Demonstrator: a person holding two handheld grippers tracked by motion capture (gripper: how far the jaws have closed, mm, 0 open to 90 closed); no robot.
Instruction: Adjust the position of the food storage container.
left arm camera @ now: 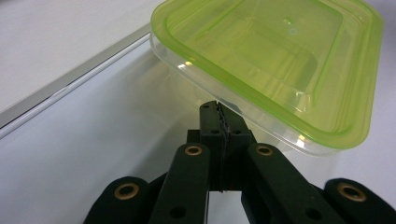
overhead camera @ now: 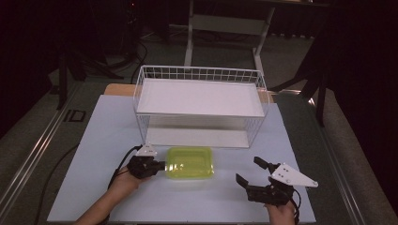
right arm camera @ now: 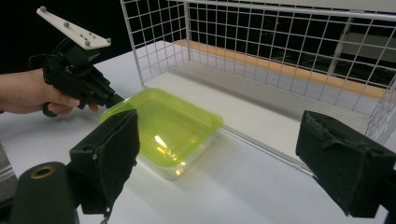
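A clear shallow container with a yellow-green lid (overhead camera: 190, 162) (left arm camera: 280, 60) (right arm camera: 163, 130) lies flat on the white table, just in front of the wire basket. My left gripper (overhead camera: 162, 166) (left arm camera: 218, 109) (right arm camera: 116, 99) is shut, jaws pressed together with nothing between them. Its tip rests against the container's left side, right under the lid's rim. My right gripper (overhead camera: 249, 169) (right arm camera: 224, 154) stands open near the table's front right, a hand's width from the container, with nothing between its pads (right arm camera: 112, 158).
A white wire basket (overhead camera: 199, 75) (right arm camera: 280, 46) stands on the table behind the container, open towards me, with a white board (overhead camera: 197, 96) on top and a white floor panel (left arm camera: 70, 79). Bare tabletop (overhead camera: 94, 187) lies left and front.
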